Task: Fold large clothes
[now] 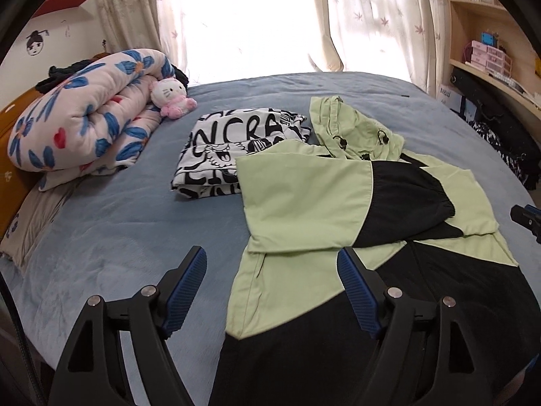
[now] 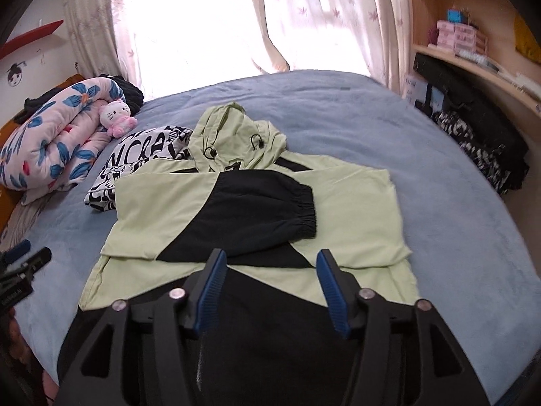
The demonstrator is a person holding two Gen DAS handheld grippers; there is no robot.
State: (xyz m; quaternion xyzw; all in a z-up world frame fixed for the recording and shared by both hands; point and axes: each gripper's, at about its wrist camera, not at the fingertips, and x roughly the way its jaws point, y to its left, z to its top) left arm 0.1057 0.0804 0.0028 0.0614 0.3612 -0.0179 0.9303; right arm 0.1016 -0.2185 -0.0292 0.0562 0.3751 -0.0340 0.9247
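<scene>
A light green and black hooded jacket [image 1: 304,196] [image 2: 355,209] lies flat on the blue bed [image 1: 118,237] [image 2: 439,186]. Both sleeves are folded across its chest, and the hood points toward the window. My left gripper [image 1: 272,253] hovers open above the jacket's lower left edge, nothing between its fingers. Over the black hem part my right gripper [image 2: 272,253] stands open, also empty. Each gripper shows at the edge of the other's view: the right gripper [image 1: 525,218] and the left gripper [image 2: 23,253].
A folded black-and-white printed garment [image 1: 236,142] [image 2: 142,152] lies beside the jacket's left shoulder. A rolled floral quilt [image 1: 84,118] and a pink plush cat [image 1: 170,96] sit at the far left. Wooden shelves [image 1: 490,50] and dark bags [image 2: 480,142] stand to the right of the bed.
</scene>
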